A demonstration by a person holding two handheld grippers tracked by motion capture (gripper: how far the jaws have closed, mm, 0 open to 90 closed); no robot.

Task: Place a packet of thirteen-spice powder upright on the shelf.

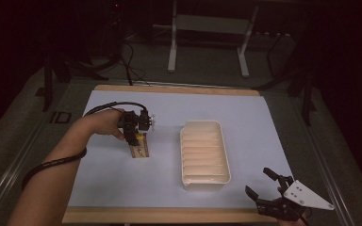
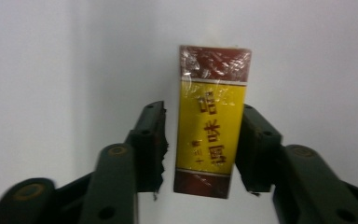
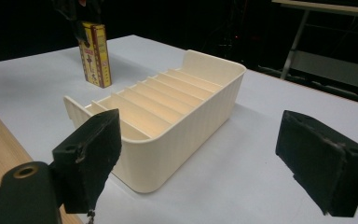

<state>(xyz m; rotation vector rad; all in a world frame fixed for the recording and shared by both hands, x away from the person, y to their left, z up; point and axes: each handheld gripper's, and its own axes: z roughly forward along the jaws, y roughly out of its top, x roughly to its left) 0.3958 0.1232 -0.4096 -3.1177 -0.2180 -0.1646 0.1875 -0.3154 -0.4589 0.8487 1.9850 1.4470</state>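
Note:
A slim yellow and dark red box (image 2: 210,126) with printed characters stands upright on the pale blue mat, left of the tray (image 1: 206,181). In the high view the box (image 1: 139,149) is under my left gripper (image 1: 138,135), which points down over its top. The box sits between the black jaws of my left gripper (image 2: 200,144): the right pad (image 2: 254,149) touches its side, and a thin gap shows at the left pad (image 2: 151,144). My right gripper (image 1: 257,180) rests near the front right corner with its jaws wide open and nothing between them.
The cream tray (image 3: 193,123) with several narrow slots lies in the middle of the mat (image 1: 122,183), long side running away from me. The box (image 3: 95,53) stands beyond its far left corner. A wooden table edge (image 1: 160,215) runs along the front. Dark floor and a metal stand (image 1: 207,23) lie beyond.

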